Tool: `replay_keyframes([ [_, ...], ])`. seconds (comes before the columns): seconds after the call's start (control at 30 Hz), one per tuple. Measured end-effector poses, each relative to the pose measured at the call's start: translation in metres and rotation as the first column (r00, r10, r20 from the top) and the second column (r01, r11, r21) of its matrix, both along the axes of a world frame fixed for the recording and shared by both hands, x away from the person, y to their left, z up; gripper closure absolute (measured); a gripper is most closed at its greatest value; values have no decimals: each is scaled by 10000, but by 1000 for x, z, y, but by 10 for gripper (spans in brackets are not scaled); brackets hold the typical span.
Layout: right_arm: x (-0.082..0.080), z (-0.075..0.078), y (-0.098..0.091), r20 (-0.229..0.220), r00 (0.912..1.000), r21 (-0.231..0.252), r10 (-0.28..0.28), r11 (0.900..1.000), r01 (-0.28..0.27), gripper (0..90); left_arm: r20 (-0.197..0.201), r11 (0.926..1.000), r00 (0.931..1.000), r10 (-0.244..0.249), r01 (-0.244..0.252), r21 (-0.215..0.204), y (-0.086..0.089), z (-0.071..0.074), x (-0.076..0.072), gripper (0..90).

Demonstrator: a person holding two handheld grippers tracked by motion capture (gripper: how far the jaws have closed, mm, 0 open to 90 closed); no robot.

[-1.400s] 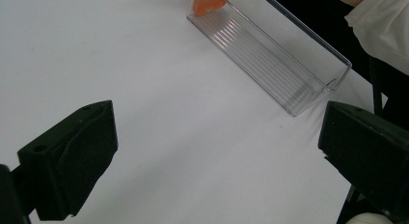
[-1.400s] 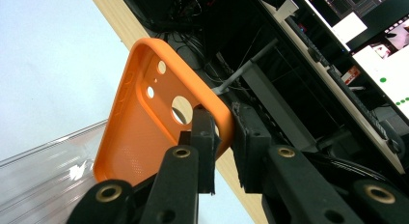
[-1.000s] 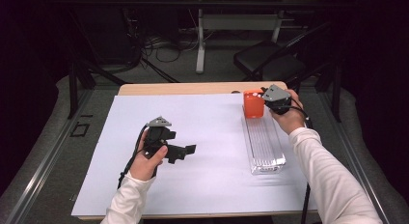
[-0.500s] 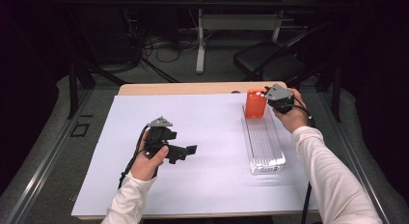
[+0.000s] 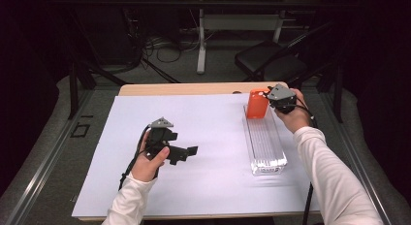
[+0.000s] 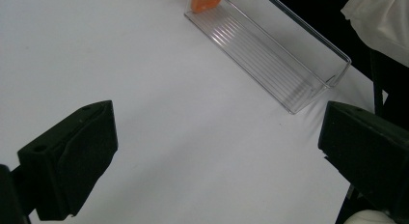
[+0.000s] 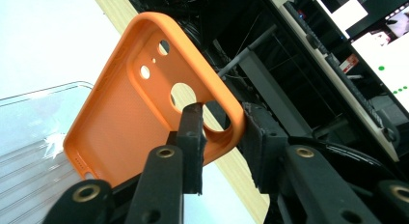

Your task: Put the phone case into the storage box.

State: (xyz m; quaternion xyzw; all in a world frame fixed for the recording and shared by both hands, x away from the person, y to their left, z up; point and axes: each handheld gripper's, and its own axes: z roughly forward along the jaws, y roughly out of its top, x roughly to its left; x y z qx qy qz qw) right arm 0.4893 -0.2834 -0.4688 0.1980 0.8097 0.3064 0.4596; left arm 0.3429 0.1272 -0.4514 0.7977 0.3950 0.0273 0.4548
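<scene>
Gripping an orange phone case (image 7: 144, 108) by its edge, the right gripper (image 5: 276, 100) holds it over the clear tray's (image 5: 265, 142) far end; left gripper (image 5: 186, 152) gapes empty.

Bright overhead light washes the white paper-covered table (image 5: 218, 137), surroundings from nine to three o'clock stay dark, near jaws slightly blurred.

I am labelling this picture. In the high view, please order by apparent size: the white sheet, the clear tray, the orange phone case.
1. white sheet
2. clear tray
3. orange phone case, held by the right gripper
</scene>
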Motion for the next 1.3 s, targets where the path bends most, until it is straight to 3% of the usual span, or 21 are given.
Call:
replay_keyframes([
  [0.37,-1,1,3,-67,9990,225,-433,9988,434,489,-27,9999,9999,111,-111,-14,2,0,0,6],
  [0.73,-3,3,4,-290,9968,409,-751,9963,762,396,-36,9999,9999,165,-165,-42,3,1,1,6],
  [0.87,-5,6,5,-70,9968,552,-794,9953,796,337,-54,9999,9999,142,-142,-47,4,1,1,6],
  [1.07,-8,10,6,-347,9923,937,-1189,9881,1217,206,-17,9998,9998,192,-192,-100,5,2,1,6],
  [1.2,-11,14,4,-703,9879,1417,-1380,9790,1468,158,-1,9998,9998,177,-177,-102,5,2,1,6],
  [1.27,-12,16,4,-778,9852,1262,-1528,9787,1617,145,-32,9998,9998,177,-177,-120,5,2,1,6],
  [1.3,-13,17,3,-890,9847,1436,-1501,9763,1618,145,-31,9998,9998,176,-176,-137,5,2,1,6],
])
